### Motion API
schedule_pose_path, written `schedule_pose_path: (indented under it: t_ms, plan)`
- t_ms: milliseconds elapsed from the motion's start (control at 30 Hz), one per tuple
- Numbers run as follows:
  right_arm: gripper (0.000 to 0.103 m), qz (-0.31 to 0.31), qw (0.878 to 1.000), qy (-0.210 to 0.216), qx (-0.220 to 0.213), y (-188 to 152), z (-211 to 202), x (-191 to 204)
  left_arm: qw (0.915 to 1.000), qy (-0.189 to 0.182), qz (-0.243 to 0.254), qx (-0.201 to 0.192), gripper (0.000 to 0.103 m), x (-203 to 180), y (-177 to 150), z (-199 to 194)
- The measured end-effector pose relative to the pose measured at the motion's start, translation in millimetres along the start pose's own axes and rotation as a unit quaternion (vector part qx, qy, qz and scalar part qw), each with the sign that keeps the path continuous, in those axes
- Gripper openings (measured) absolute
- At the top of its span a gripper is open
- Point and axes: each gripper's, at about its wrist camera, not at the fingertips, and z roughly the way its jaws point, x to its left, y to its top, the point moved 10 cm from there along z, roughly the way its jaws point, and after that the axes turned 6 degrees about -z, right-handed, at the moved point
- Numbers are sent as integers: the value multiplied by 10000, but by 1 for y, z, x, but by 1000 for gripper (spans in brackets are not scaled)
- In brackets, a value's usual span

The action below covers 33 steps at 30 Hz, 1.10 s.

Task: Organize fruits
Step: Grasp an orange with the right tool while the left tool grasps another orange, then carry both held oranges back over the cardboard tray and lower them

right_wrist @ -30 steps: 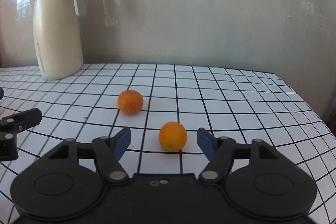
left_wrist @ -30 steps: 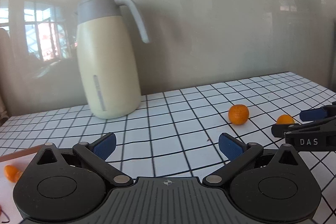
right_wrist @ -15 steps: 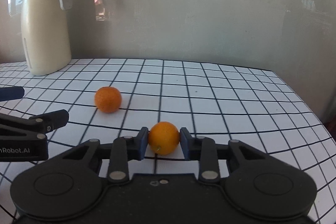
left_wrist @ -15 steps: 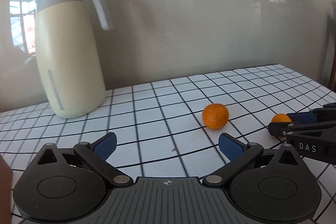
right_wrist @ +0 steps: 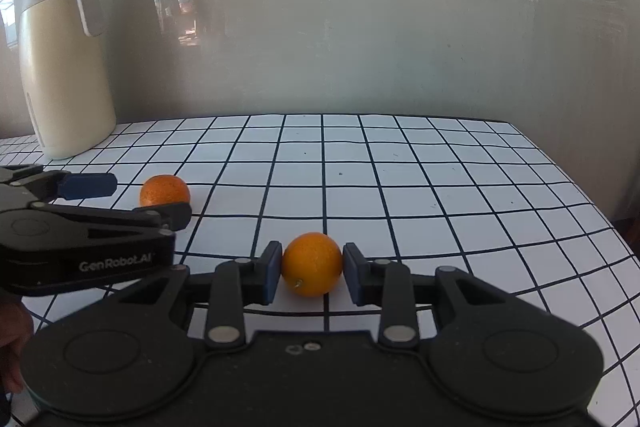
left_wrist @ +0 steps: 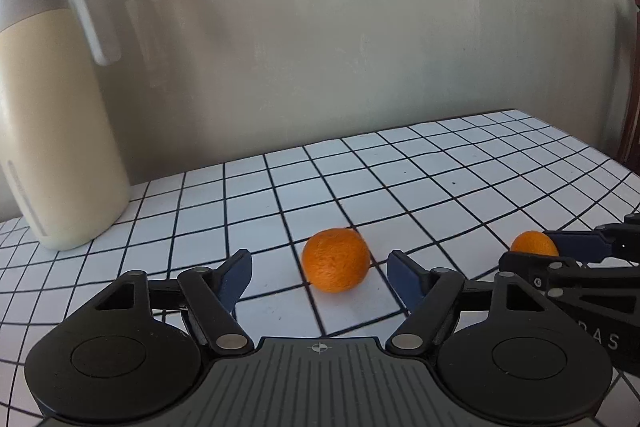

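Two small oranges lie on the grid-patterned tablecloth [left_wrist: 460, 163] in the left wrist view: a rough-skinned orange [left_wrist: 335, 259] sits between the blue pads of the left gripper [left_wrist: 320, 277], whose jaws are closing with a gap on either side, nothing touching it. Off to the right, a smooth orange [left_wrist: 534, 243] shows between the fingers of the right gripper [left_wrist: 560, 251]. A cream thermal jug [left_wrist: 52, 131] with a grey lid stands back left by the wall, well clear. From the right wrist view, the right gripper [right_wrist: 311, 273] clamps the smooth orange [right_wrist: 312, 264], both pads pressed to its sides. The left gripper [right_wrist: 132, 199] reaches in from the left, partly hiding the rough-skinned orange [right_wrist: 164, 189]. The jug [right_wrist: 60, 79] stands far left.
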Motion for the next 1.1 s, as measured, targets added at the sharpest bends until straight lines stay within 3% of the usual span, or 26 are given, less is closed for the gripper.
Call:
schedule_pose_path:
  t_ms: [133, 200, 233, 333, 767, 1100]
  plan:
    - [24, 129, 9999, 43, 36, -1, 0, -3, 9997, -32, 133, 225, 72, -11, -1, 13]
    - [23, 143, 9999, 64, 27, -1, 0, -2, 9995, -80, 170, 255, 39, -13, -1, 15]
    - [23, 147, 9999, 77, 19, -1, 0, -2, 9995, -54, 200, 239, 38, -14, -1, 14]
    - [23, 124, 9999, -6, -66, -1, -4, -2, 9993, -199, 245, 195, 37, -17, -3, 8]
    - [23, 79, 9994, 90, -331, 0, -40, 28, 9999, -138, 33, 41, 37, 14, -29, -64]
    - [23, 54, 9977, 249, -625, 17, -76, 66, 9998, 70, -23, -182, 37, 61, -36, -139]
